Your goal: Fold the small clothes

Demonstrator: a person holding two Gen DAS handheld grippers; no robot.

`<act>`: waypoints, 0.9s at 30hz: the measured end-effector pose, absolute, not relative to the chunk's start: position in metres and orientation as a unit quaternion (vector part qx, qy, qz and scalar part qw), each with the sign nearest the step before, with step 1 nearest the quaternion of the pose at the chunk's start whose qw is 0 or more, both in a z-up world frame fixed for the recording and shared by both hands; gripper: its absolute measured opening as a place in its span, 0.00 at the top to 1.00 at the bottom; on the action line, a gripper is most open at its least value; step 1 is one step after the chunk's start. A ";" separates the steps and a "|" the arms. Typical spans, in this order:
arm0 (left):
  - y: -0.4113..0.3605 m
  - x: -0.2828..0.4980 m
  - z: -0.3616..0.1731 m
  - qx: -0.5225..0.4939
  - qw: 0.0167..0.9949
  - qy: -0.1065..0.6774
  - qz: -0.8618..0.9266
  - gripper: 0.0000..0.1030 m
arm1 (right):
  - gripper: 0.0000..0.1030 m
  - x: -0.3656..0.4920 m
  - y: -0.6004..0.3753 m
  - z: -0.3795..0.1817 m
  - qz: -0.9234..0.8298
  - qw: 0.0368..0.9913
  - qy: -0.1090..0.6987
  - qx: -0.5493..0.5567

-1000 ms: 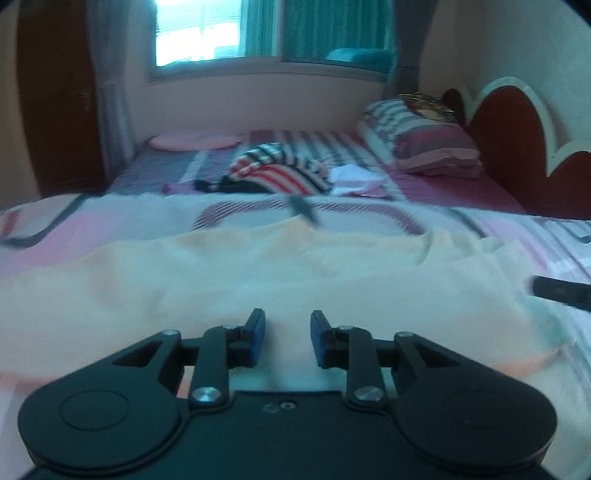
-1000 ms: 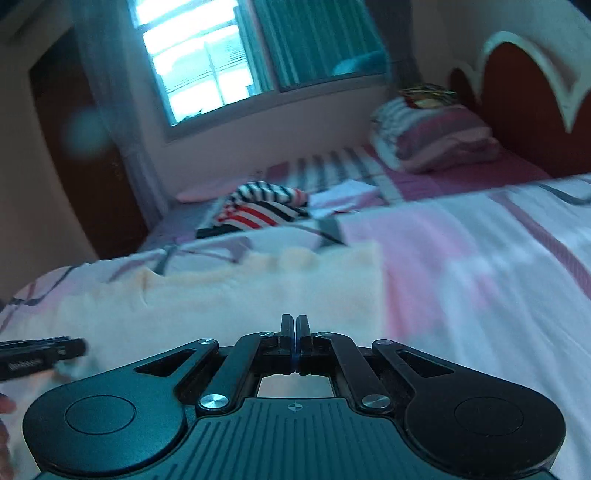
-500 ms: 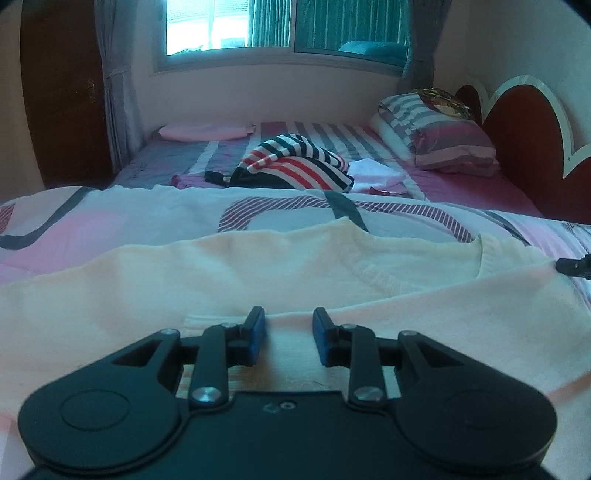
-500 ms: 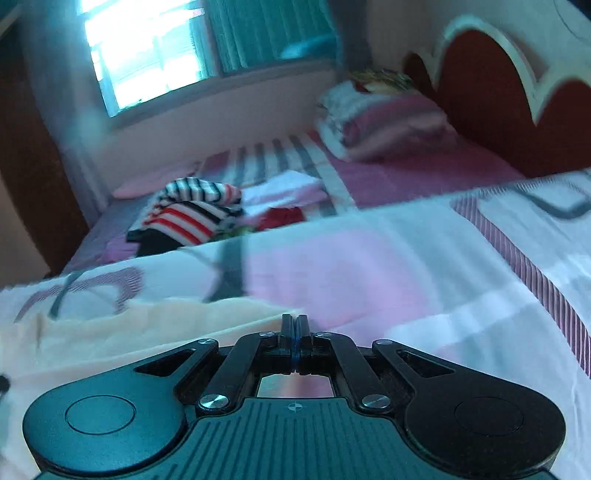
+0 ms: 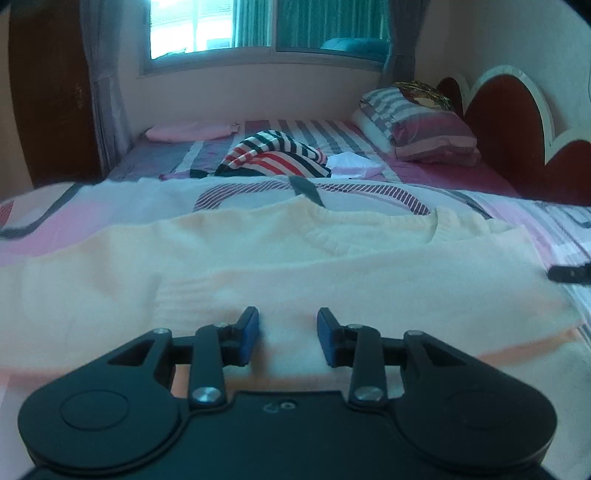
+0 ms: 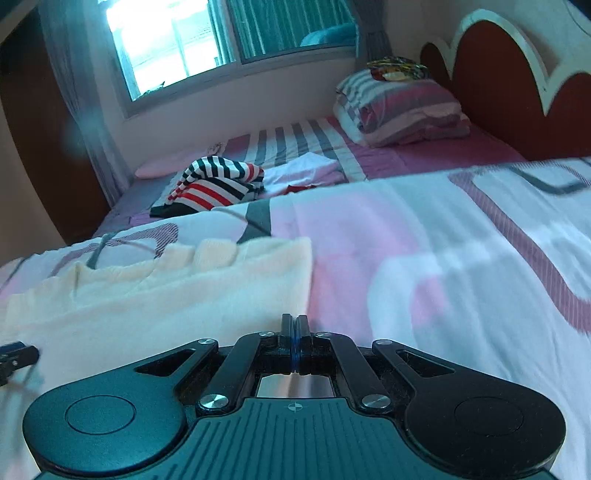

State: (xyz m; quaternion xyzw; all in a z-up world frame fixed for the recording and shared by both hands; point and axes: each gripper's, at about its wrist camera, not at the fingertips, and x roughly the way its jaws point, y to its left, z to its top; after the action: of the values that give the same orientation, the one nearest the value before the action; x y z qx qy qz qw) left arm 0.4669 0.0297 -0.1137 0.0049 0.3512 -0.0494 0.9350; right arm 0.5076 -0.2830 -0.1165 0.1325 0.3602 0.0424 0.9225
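**First onlooker:** Bedroom, daylight through a window, and a bed covered by a pink-and-white patterned quilt. What are the tongs doing?

**Second onlooker:** Starting from them: the left gripper has its blue pads apart, nothing between them, low over a cream knitted top. The right gripper has its jaws pressed together. I see no cloth pinched in them, though the top's edge lies right at its tips, toward eleven o'clock.

**First onlooker:** And the top itself?

**Second onlooker:** Spread across the quilt, neckline at the far side, twelve o'clock from the left gripper. One side seems folded in already, with a straight edge. I judge the fold partly made, both tools free.

**First onlooker:** Further out?

**Second onlooker:** A striped garment and white cloth heaped at twelve o'clock, a pillow at two, against a red headboard.

**First onlooker:** Next?

**Second onlooker:** Probably the left gripper lowers and closes on the near hem, then carries it toward the neckline, kept even.
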 end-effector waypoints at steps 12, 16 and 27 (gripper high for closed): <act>0.038 0.445 -0.117 0.009 0.936 0.351 -0.033 0.63 | 1.00 0.445 -0.275 -0.099 0.057 0.925 0.347 0.141; 0.040 0.444 -0.115 0.009 0.935 0.353 -0.032 0.62 | 1.00 0.447 -0.272 -0.111 0.053 0.917 0.374 0.127; 0.178 0.391 -0.094 -0.109 0.944 0.292 0.113 0.63 | 1.00 0.431 -0.257 -0.083 0.070 0.927 0.340 0.145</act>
State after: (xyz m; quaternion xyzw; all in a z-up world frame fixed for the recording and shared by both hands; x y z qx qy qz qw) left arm 0.3907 0.1783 -0.0944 -0.1085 0.2917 0.1131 0.9436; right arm 0.4306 -0.2570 -0.0832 0.1448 0.3397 0.0701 0.9267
